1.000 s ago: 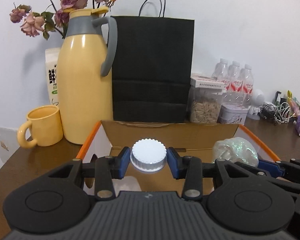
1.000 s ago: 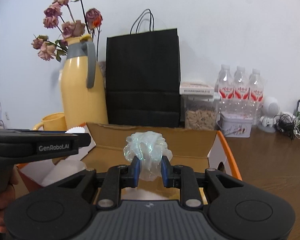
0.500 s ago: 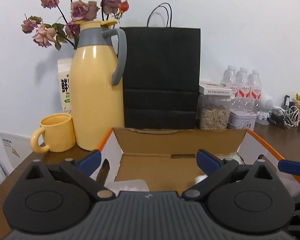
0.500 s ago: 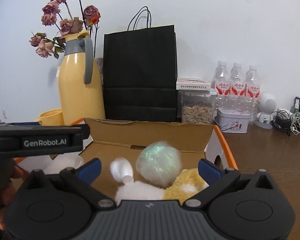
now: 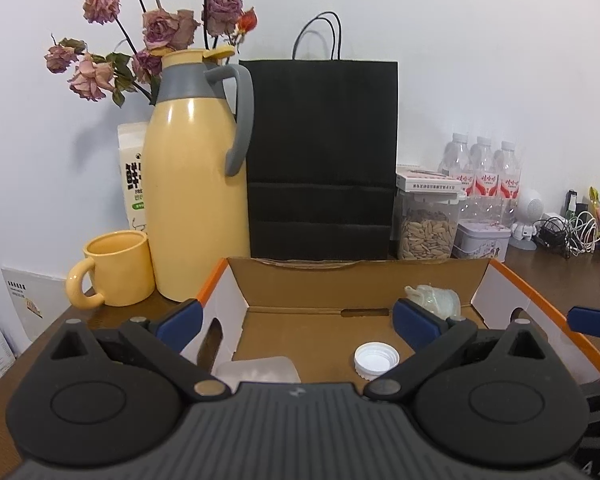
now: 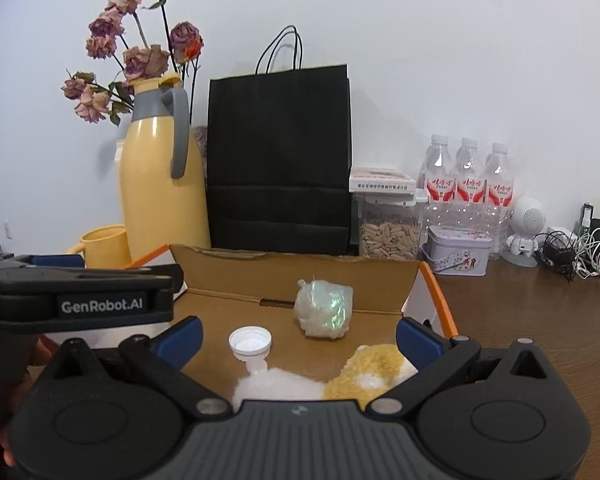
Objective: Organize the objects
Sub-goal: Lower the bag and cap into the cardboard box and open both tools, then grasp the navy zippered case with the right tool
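An open cardboard box (image 5: 356,280) (image 6: 292,270) with orange-edged flaps sits right in front of both grippers. On its floor lies a white screw cap (image 5: 376,359) (image 6: 250,340), hollow side up. An iridescent crumpled wad (image 6: 324,308) (image 5: 434,298) rests near the back wall. A white and yellow plush toy (image 6: 364,378) lies at the near edge, and a translucent plastic piece (image 5: 256,368) at the near left. My left gripper (image 5: 298,320) stands wide open above the box with nothing between its fingers. My right gripper (image 6: 298,330) is equally wide open and holds nothing.
Behind the box stand a yellow thermos jug (image 5: 196,184), a yellow mug (image 5: 114,268), a black paper bag (image 5: 320,156), a jar of seeds (image 5: 428,224), a tin (image 5: 482,238) and three water bottles (image 6: 466,184). Tangled cables (image 6: 576,252) lie at the far right on the brown table.
Both grippers opened wide. The left one let go of the white cap and the right one let go of the iridescent wad; both things now lie on the box floor.
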Motion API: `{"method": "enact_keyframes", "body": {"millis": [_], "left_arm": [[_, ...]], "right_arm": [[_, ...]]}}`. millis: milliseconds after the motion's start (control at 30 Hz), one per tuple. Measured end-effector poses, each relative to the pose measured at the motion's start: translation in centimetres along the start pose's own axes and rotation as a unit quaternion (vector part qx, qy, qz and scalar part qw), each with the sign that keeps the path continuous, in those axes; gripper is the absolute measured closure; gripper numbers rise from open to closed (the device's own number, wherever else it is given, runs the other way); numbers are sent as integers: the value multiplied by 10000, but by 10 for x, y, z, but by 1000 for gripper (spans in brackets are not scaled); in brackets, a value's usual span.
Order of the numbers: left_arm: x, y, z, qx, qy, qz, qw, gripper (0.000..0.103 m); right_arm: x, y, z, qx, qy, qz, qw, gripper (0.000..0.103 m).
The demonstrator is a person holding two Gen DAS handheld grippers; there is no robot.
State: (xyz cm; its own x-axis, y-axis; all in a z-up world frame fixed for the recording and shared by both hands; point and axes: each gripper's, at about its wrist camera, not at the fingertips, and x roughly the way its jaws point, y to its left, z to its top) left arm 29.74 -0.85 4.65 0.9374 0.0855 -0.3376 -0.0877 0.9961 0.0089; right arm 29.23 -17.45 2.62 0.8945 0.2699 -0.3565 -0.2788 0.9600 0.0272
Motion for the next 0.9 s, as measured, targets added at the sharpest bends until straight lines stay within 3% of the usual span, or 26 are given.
{"method": "enact_keyframes", "body": {"millis": [400, 900], "left_arm": [[-53, 8, 6, -22, -204, 16, 9998, 0], [-123, 24, -20, -6, 184, 88, 9998, 0]], "right_arm": [[-41, 3, 9, -140, -224, 148, 9995, 0], [-105, 4, -17, -182, -36, 233, 9996, 0]]}}
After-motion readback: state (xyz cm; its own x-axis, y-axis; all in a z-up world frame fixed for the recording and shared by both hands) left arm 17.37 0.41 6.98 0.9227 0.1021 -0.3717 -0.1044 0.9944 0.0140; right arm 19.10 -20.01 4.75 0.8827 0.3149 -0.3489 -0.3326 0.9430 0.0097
